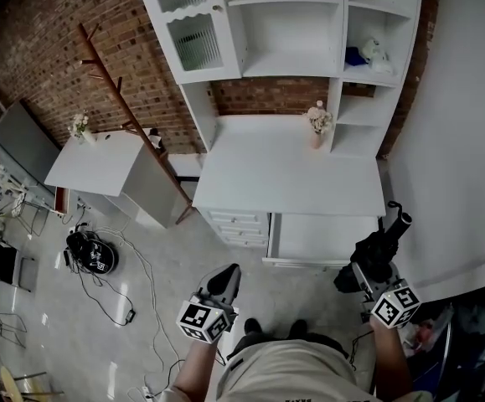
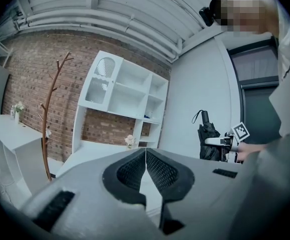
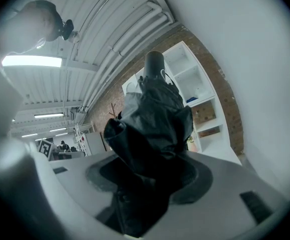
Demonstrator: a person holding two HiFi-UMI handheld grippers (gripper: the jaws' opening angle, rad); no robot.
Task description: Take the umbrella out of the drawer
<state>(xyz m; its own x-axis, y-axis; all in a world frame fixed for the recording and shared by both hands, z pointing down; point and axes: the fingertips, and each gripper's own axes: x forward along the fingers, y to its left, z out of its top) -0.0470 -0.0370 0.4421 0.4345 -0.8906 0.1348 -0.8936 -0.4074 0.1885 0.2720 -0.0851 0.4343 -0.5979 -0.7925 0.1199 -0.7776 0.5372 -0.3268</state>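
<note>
A folded black umbrella (image 1: pixel 378 245) stands upright in my right gripper (image 1: pixel 368 266), handle end up, in front of the white desk (image 1: pixel 288 178). In the right gripper view the umbrella (image 3: pixel 155 116) fills the gap of the right gripper (image 3: pixel 152 174), and both pads press on its bunched fabric. Under the desk top a wide white drawer (image 1: pixel 322 239) stands pulled out. My left gripper (image 1: pixel 228 275) hangs lower left, shut and empty. In its own view the left gripper (image 2: pixel 146 156) has its pads together, with the umbrella (image 2: pixel 209 139) off to the right.
A drawer stack (image 1: pixel 238 224) sits left of the open drawer. A flower vase (image 1: pixel 317 126) stands on the desk under the white shelves (image 1: pixel 292 23). A wooden coat rack (image 1: pixel 129 115), a side table (image 1: pixel 91 164), and a black bag (image 1: pixel 91 254) with floor cables lie left. White wall at right (image 1: pixel 460 141).
</note>
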